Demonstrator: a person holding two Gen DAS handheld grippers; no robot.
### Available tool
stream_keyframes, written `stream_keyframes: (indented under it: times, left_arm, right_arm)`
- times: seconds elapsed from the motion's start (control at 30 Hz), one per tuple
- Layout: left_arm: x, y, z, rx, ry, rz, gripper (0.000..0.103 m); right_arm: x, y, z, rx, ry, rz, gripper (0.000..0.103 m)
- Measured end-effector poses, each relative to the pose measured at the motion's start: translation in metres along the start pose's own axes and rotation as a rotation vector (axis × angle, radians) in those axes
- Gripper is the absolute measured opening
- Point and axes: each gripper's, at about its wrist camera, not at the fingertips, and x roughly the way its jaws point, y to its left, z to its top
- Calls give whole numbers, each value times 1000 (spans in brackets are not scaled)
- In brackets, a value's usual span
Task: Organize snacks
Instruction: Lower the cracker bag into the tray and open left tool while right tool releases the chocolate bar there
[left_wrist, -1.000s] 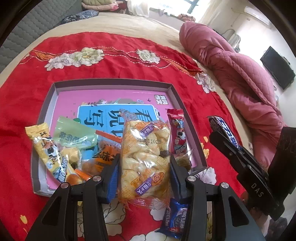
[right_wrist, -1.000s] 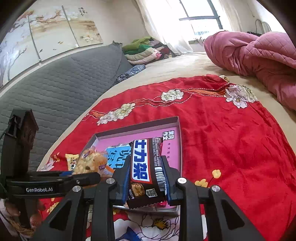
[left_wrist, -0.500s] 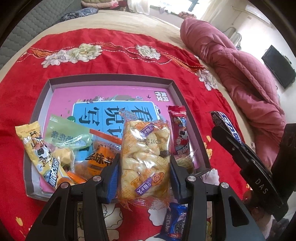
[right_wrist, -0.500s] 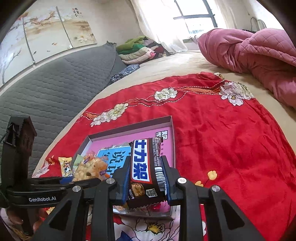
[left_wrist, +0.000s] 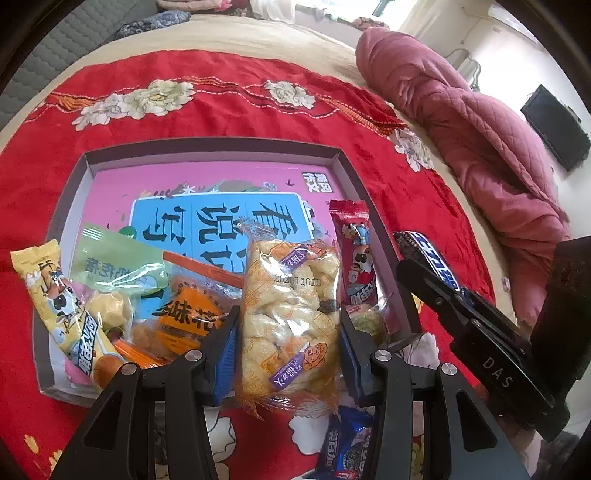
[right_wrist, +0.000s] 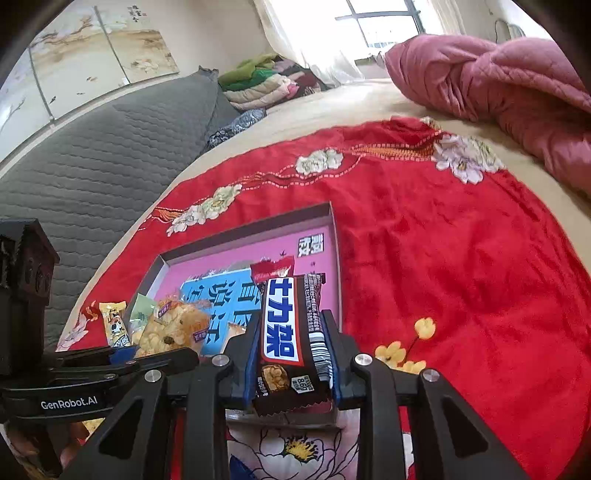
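You had both loads over the tray: left gripper clamped on the puffs, right gripper clamped on the bar. Next, each needed lowering toward 12 o'clock, then fingers apart.

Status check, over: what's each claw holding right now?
Left gripper shut on puffed snack bag. Right gripper shut on chocolate bar. Tray half empty, clear.
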Motion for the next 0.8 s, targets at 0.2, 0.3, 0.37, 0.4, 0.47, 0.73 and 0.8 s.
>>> stream_keyframes:
  times: [0.2, 0.3, 0.37, 0.4, 0.47, 0.73, 0.8]
  left_arm:
    - [4, -1, -2, 2, 11, -1, 49]
    - [4, 0, -3, 1, 11, -1, 49]
    - [4, 0, -3, 0, 9, 0, 49]
    - [5, 0, -2, 0, 10, 0, 49]
    - [5, 0, -3, -1, 8, 1, 49]
    - [6, 1, 1, -6, 5, 0, 49]
    - [6, 2, 2, -7, 5, -1, 49]
  right_arm:
    - [5, 3, -3, -10, 22, 15, 29]
    - [9, 6, -5, -21, 34, 17, 29]
    - [11, 7, -6, -21, 42, 22, 29]
    - [11, 7, -7, -21, 43, 22, 29]
    - [13, 7, -7, -23, 48, 23, 29]
    - [20, 8, -10, -21, 69, 25, 30]
    - [21, 7, -10, -19, 71, 26, 30]
